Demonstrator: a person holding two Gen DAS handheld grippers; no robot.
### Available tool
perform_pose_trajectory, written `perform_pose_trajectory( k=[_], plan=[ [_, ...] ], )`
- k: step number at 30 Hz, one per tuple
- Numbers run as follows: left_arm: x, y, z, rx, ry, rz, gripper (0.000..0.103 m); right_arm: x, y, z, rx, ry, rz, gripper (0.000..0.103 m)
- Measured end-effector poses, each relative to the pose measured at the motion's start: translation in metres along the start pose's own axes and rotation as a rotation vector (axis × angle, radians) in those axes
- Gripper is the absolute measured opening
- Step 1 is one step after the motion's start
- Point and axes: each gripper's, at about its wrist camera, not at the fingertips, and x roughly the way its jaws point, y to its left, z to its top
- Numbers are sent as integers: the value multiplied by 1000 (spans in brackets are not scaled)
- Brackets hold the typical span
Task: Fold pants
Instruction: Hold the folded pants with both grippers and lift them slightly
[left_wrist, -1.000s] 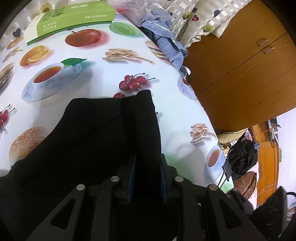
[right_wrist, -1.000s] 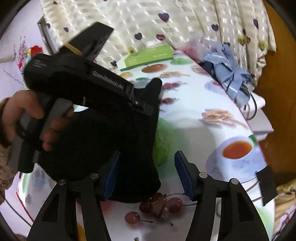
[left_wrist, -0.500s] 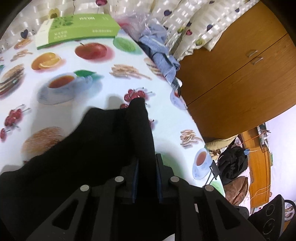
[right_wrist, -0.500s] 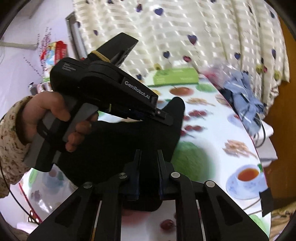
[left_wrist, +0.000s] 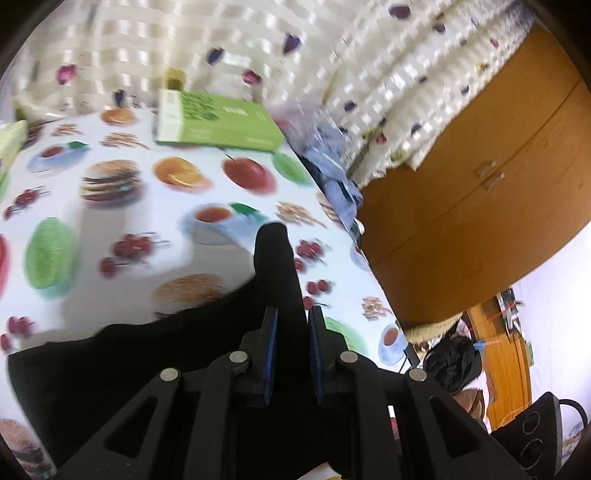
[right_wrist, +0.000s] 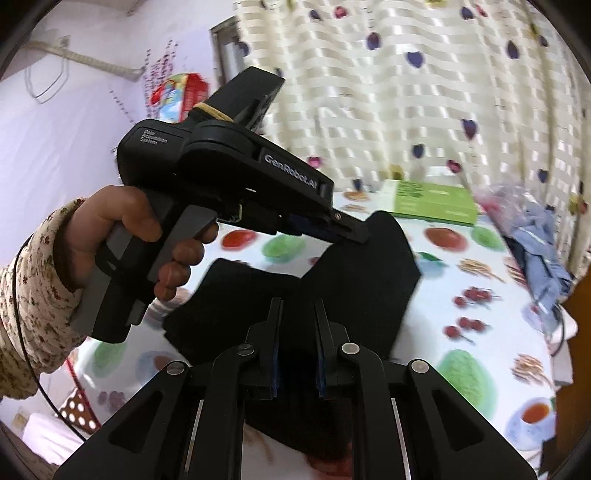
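Observation:
Black pants (left_wrist: 155, 350) hang lifted over a table covered by a fruit-print cloth (left_wrist: 122, 206). My left gripper (left_wrist: 291, 317) is shut on a fold of the pants, which sticks up past its blue pads. In the right wrist view the pants (right_wrist: 354, 273) are raised off the table, and my right gripper (right_wrist: 298, 314) is shut on their near edge. The left gripper (right_wrist: 343, 230), held by a hand (right_wrist: 110, 225) in a floral sleeve, pinches the pants' upper corner there.
A green box (left_wrist: 218, 122) lies at the table's far end under a heart-print curtain (right_wrist: 424, 92). Blue cloth (right_wrist: 535, 243) and a cable are heaped at the table's right edge. A wooden cabinet (left_wrist: 480, 203) stands to the right.
The right gripper closed on the pants' edge. Both grippers rose and lifted the pants off the table, and the views tilted up toward the curtain.

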Motion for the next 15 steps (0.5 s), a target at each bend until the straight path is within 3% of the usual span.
perform_pose_trajectory(
  k=[6, 12, 14, 15],
  plan=[
    [-36, 37, -10, -56, -62, 10, 18, 20, 27, 6, -37, 7, 68, 14],
    [-33, 68, -30, -109, -18, 23, 19, 26, 28, -2, -29, 30, 71, 14],
    [-26, 68, -35, -89, 4, 59, 24, 23, 24, -6, -8, 31, 68, 14],
    [-24, 67, -39, -86, 15, 57, 34, 22, 22, -9, 8, 31, 74, 14]
  ],
)
